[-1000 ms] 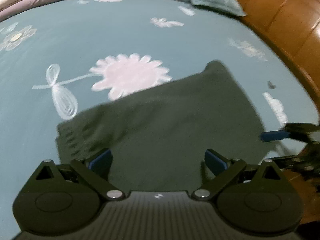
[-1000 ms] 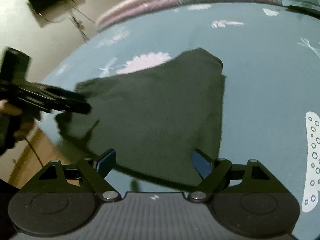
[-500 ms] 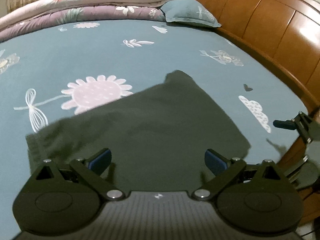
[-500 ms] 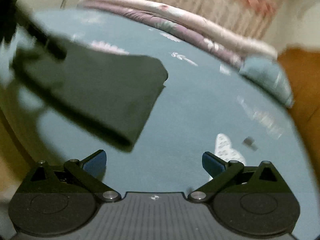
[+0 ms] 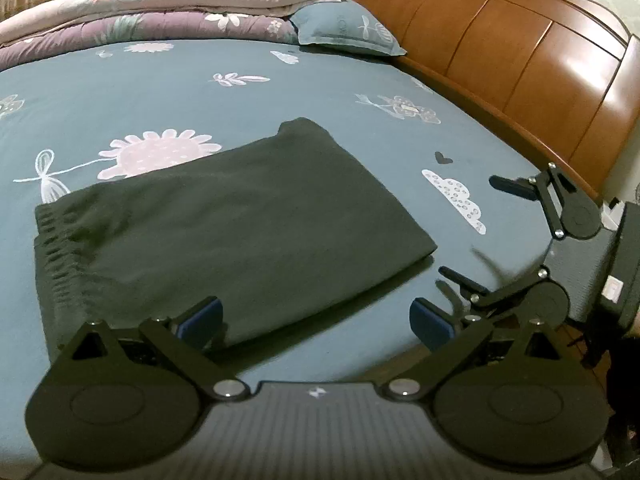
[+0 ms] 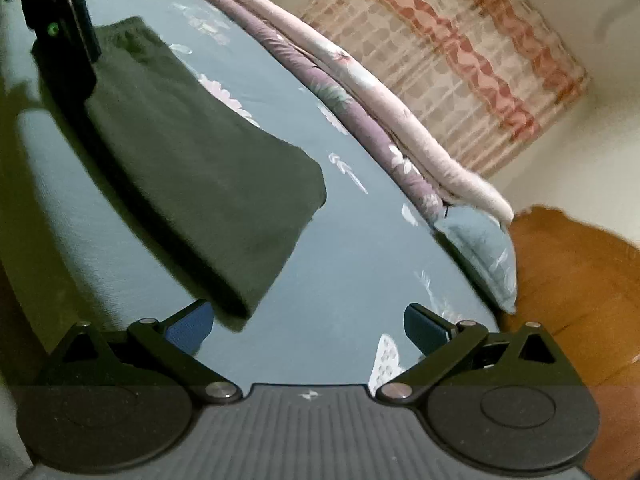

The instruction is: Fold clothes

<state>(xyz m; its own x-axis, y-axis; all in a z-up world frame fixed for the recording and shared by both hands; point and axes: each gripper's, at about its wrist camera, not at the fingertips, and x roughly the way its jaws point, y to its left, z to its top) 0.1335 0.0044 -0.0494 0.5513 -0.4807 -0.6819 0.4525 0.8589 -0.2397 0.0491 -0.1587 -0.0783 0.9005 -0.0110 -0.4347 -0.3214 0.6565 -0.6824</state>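
Garment: dark green garment (image 5: pixel 224 224), folded into a flat rectangle, lies on the bed sheet (image 5: pixel 200 92) near the front edge. Elastic gathered waistband at its left end in my left view; folded edge faces the right gripper.
Bed sheet: teal with floral print; garment sits flat on it because I need a firm wide surface to crease against. Part of the pink flower print (image 5: pixel 160 152) is covered by the garment's far edge.
Headboard: wooden headboard (image 5: pixel 520 64) runs along the right side, well apart from the garment.
Quilts: folded quilts (image 5: pixel 160 4) stacked at the far side, pillow (image 5: pixel 344 28) beside them, both out of my work area.
Left gripper: my left gripper (image 5: pixel 316 316) has jaws apart, nothing between them; its left finger sits over the garment's near edge, contact not clear. Angled down at the cloth, I judge to watch or start another fold.
Right gripper: my right gripper (image 6: pixel 306 326) is spread wide, empty, just beside the garment's near corner, not touching. Also visible in the left view (image 5: pixel 476 232), off the bed's right edge.
Containers: none in view, no basket or drawer; nothing holds the garment but the bed.
Progress: my guess, fold mostly done; maybe one more fold or a tidy-up.
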